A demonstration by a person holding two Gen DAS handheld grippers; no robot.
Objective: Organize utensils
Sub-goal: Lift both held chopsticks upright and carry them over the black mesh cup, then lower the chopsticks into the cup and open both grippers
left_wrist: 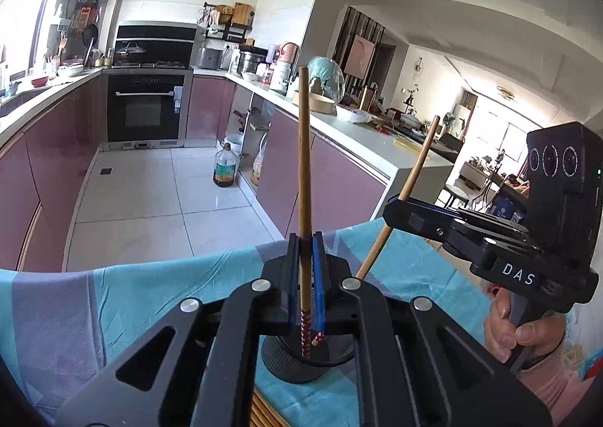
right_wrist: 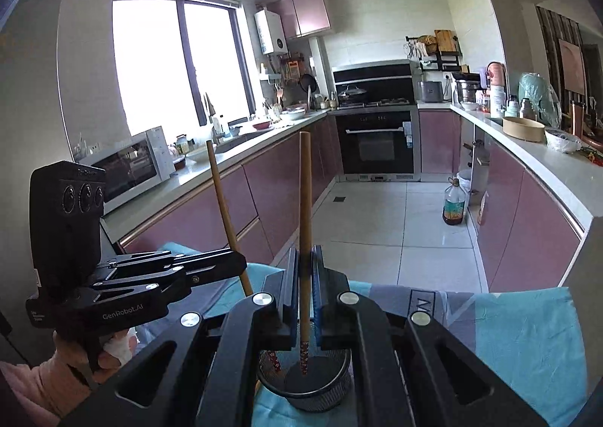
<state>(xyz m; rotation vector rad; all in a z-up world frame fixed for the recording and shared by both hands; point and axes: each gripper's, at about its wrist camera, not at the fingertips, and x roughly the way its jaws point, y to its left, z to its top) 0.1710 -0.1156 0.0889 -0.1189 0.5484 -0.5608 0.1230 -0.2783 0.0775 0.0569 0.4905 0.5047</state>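
A black mesh holder cup (left_wrist: 309,361) (right_wrist: 318,387) stands on a table under a blue-and-grey cloth (left_wrist: 150,299). My left gripper (left_wrist: 306,238) is shut on a wooden chopstick (left_wrist: 304,163), held nearly upright, its red-patterned end down inside the cup. My right gripper (left_wrist: 392,214) reaches in from the right, shut on a second chopstick (left_wrist: 418,170) that leans right, patterned end at the cup's mouth. In the right wrist view my right gripper (right_wrist: 306,251) clamps its chopstick (right_wrist: 305,201) over the cup, and my left gripper (right_wrist: 241,265) holds the other chopstick (right_wrist: 222,193).
The cloth's far edge (left_wrist: 211,257) drops to a tiled kitchen floor (left_wrist: 158,201). Pink cabinets with counters run along both sides, an oven (right_wrist: 377,140) at the far end. An oil bottle (left_wrist: 226,169) stands on the floor. A bamboo mat (left_wrist: 260,412) lies beside the cup.
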